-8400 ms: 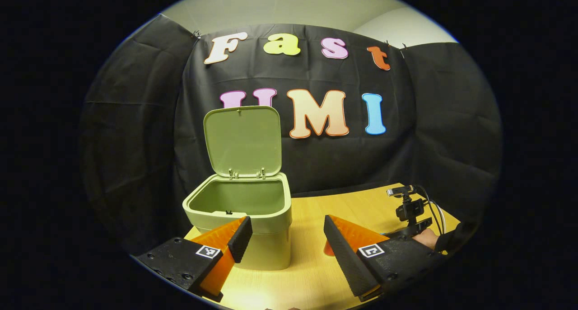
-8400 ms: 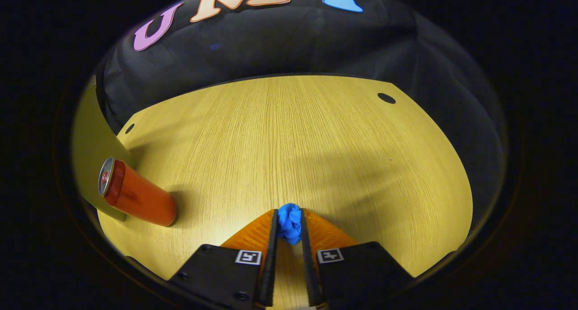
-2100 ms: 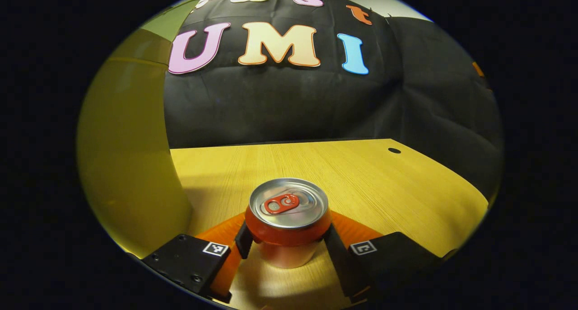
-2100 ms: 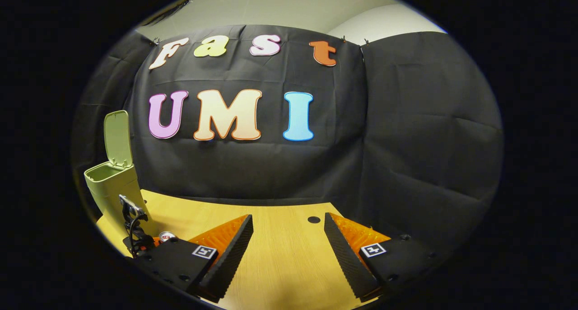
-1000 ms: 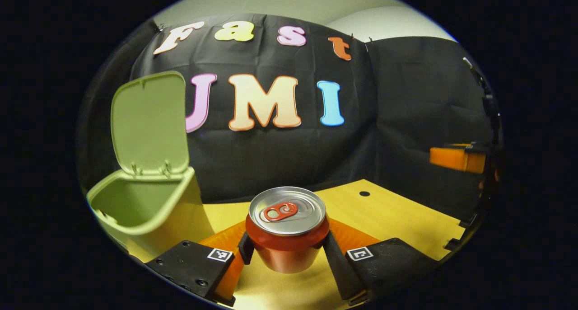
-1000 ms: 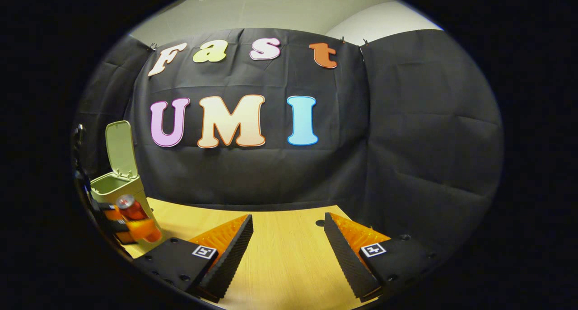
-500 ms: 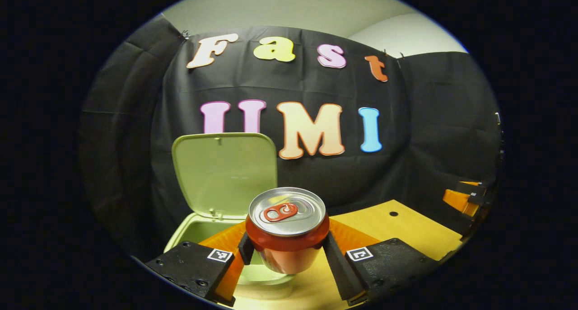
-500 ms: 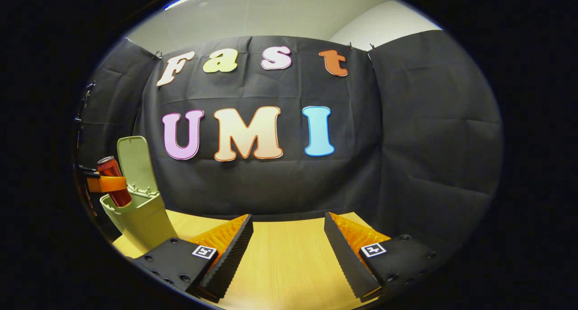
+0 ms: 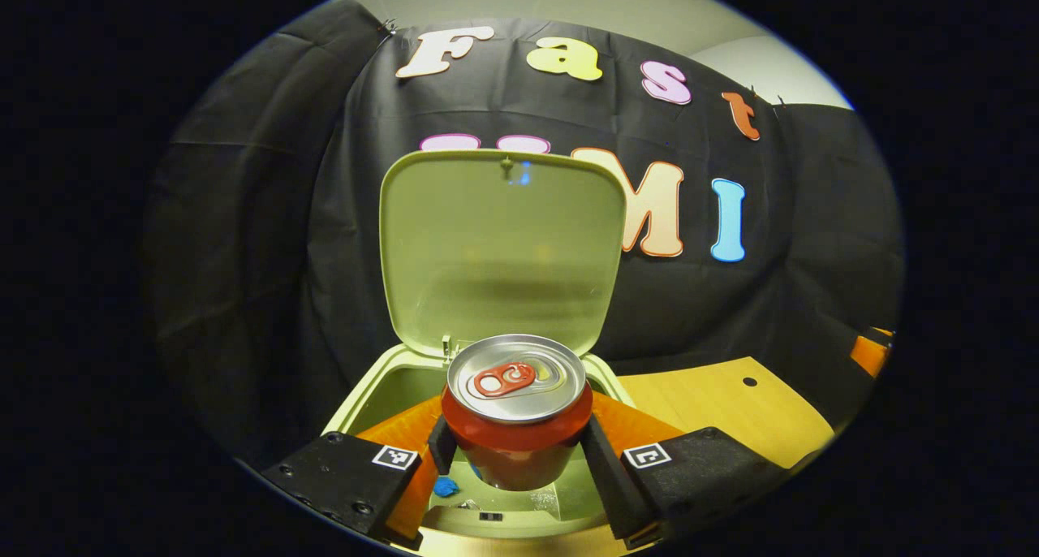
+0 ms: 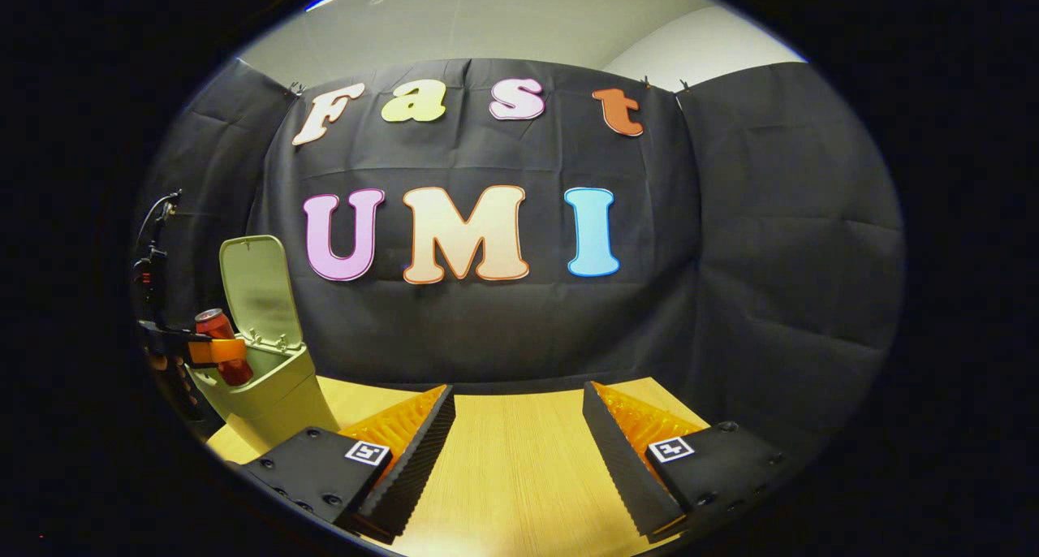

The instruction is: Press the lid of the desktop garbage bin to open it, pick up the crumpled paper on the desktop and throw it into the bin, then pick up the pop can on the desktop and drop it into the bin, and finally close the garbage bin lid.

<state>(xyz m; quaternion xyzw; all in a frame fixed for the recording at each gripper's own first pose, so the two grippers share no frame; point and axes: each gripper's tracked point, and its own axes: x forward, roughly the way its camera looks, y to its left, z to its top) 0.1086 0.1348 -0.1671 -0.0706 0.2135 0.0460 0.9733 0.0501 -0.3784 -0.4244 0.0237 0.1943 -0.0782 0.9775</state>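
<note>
Since half a second ago the left gripper has carried the can forward, so the open bin now lies directly beneath it rather than behind and to the left; the lid looms larger, filling the middle of the left gripper view.

Left gripper view, near to far: both fingers press on the can's sides at lower centre, holding it upright, silver top and red tab facing the camera. Just below the can, at the lower edge of the frame, the inside of the bin shows, with the crumpled blue paper lying at its bottom, left of the can. Behind the can the lid stands upright on its hinges. At right, the wooden table runs off to the black cloth wall.

Right gripper view, near to far: the right gripper sits at lower centre, fingers spread wide with nothing between them, above bare table. Far off at the left edge, the bin stands with its lid raised; the left gripper holds the can over the bin's mouth. Cloth wall behind.
</note>
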